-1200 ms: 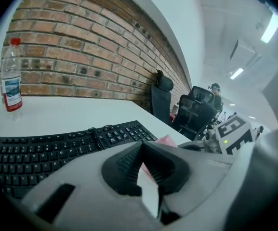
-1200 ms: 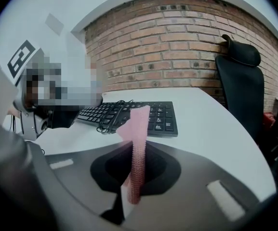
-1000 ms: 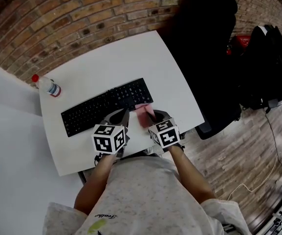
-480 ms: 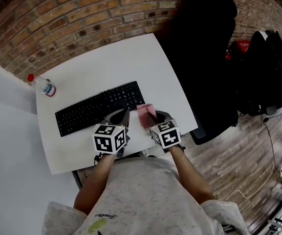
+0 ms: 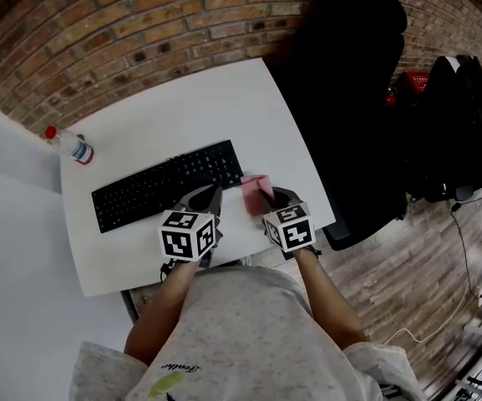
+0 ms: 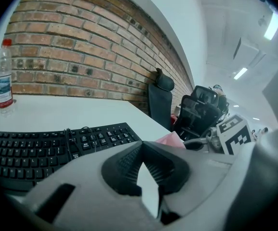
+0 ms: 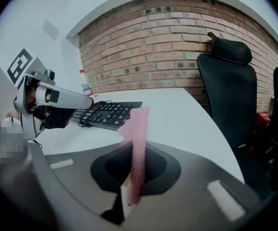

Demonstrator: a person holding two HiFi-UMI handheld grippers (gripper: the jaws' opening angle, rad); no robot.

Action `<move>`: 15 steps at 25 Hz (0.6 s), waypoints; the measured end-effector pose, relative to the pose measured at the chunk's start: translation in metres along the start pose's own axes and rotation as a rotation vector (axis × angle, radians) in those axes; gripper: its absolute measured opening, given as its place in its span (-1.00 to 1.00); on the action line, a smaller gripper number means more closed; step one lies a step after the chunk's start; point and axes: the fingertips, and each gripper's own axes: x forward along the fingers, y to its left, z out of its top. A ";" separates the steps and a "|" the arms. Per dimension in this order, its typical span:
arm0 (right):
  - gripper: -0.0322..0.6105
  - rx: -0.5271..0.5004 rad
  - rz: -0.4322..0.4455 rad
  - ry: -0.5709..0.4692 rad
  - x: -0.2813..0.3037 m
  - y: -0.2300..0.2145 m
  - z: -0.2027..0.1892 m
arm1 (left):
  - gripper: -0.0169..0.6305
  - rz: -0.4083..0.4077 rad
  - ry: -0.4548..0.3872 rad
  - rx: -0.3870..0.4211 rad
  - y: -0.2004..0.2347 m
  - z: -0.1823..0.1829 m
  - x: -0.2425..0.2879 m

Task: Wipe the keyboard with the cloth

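A black keyboard [image 5: 164, 185] lies across the white desk [image 5: 182, 107], with its right end close to both grippers. My right gripper [image 5: 267, 199] is shut on a pink cloth [image 5: 255, 190], which stands up from the jaws just right of the keyboard's end. In the right gripper view the pink cloth [image 7: 139, 138] rises upright between the jaws, with the keyboard [image 7: 109, 113] beyond it on the left. My left gripper [image 5: 214, 195] is shut with nothing in it, its tips over the keyboard's near right edge. The left gripper view shows the keyboard [image 6: 52, 146] and the cloth [image 6: 170, 139].
A clear bottle [image 5: 72, 146] with a red cap stands at the desk's far left corner by the brick wall. A black office chair [image 5: 349, 82] is right of the desk. Bags [image 5: 462, 132] sit on the wooden floor further right.
The scene has slid a little left in the head view. My right gripper with the cloth has edged slightly to the right. The left gripper stays where it was.
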 end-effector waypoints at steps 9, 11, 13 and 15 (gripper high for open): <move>-0.82 0.070 -0.063 -0.054 -0.020 -0.025 0.013 | -0.97 -0.013 0.006 0.007 0.000 0.002 0.000; -0.82 0.085 -0.072 -0.056 -0.020 -0.026 0.013 | -0.97 -0.013 0.010 0.007 0.000 0.000 -0.002; -0.83 0.089 -0.074 -0.056 -0.018 -0.023 0.013 | -0.97 -0.009 0.010 0.009 0.002 -0.001 -0.005; -0.82 0.085 -0.075 -0.049 -0.016 -0.020 0.013 | -0.97 -0.006 0.004 0.008 0.002 0.000 -0.006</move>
